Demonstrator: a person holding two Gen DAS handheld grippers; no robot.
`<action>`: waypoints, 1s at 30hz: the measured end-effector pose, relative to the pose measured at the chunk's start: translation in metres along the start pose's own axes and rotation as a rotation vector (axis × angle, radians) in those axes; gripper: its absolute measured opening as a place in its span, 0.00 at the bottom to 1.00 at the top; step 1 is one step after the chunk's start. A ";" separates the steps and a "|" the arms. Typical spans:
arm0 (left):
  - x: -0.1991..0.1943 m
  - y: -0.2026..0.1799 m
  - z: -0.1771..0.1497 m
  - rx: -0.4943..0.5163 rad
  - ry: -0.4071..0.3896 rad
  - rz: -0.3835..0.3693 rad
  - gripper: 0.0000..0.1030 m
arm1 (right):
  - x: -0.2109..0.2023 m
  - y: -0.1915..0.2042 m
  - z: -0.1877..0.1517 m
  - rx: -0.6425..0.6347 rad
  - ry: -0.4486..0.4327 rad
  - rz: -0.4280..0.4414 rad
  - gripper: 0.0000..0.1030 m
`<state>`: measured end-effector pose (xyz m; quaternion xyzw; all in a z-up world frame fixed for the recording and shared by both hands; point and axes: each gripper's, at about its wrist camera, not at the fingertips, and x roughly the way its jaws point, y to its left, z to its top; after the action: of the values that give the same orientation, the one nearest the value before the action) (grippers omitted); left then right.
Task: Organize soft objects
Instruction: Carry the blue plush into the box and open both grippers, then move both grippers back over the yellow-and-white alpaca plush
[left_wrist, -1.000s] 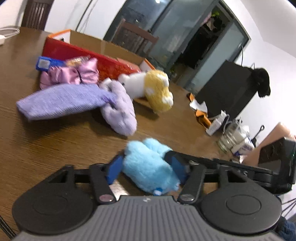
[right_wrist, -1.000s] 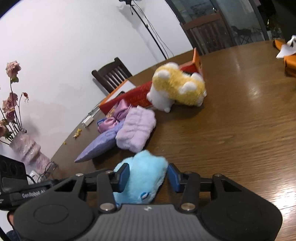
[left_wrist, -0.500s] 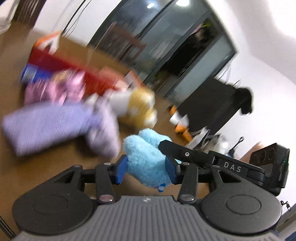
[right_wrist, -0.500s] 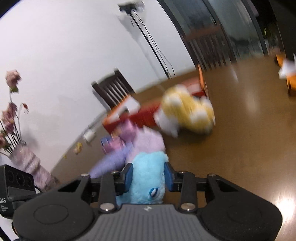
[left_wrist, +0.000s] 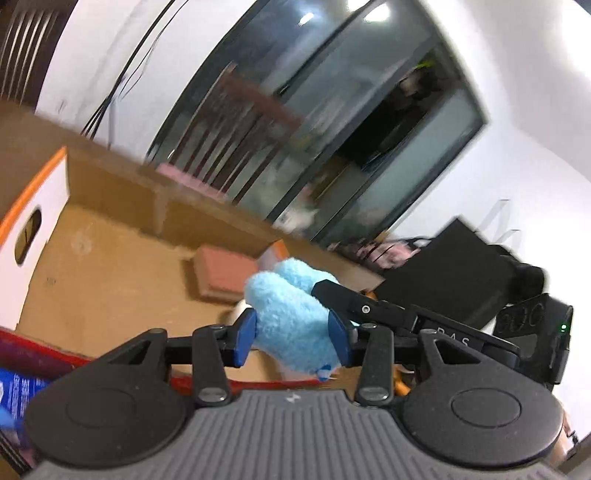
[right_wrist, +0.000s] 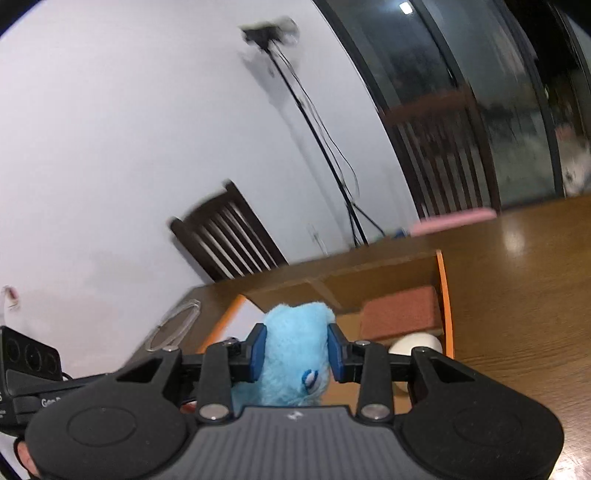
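A fluffy light-blue plush toy (left_wrist: 291, 317) hangs in the air, gripped from two sides. My left gripper (left_wrist: 292, 338) has its blue pads pressed into it, and the jaws are closing further. My right gripper (right_wrist: 295, 350) is shut on the same plush toy (right_wrist: 291, 332); one of its black fingers (left_wrist: 354, 302) crosses the left wrist view. Below and just ahead lies an open cardboard box (left_wrist: 110, 266) with an orange rim (right_wrist: 441, 295). A red-brown pad (left_wrist: 225, 273) and a white round thing (right_wrist: 415, 345) lie inside it.
The box stands on a brown wooden table (right_wrist: 517, 295). Its red outer wall (left_wrist: 37, 354) and a blue packet (left_wrist: 18, 384) are at the lower left. Dark wooden chairs (right_wrist: 229, 236) stand beyond the table, with a stand and cables (right_wrist: 306, 110) by the white wall.
Both grippers have lifted the blue plush off the table and carried it forward over the open box. The purple, pink and yellow soft things have dropped out of view.
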<state>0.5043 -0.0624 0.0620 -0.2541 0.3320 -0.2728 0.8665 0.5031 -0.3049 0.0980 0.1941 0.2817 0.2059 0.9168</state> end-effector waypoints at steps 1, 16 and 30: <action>0.012 0.006 0.001 -0.007 0.030 0.025 0.42 | 0.015 -0.006 0.001 0.008 0.036 -0.014 0.33; 0.029 0.009 -0.014 0.138 0.097 0.149 0.44 | 0.077 -0.016 -0.015 -0.095 0.241 -0.205 0.38; -0.134 -0.047 -0.037 0.417 -0.150 0.349 0.72 | -0.084 0.043 -0.008 -0.332 -0.026 -0.169 0.52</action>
<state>0.3796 -0.0201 0.1255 -0.0287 0.2424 -0.1624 0.9561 0.4235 -0.3081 0.1490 0.0184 0.2475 0.1690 0.9539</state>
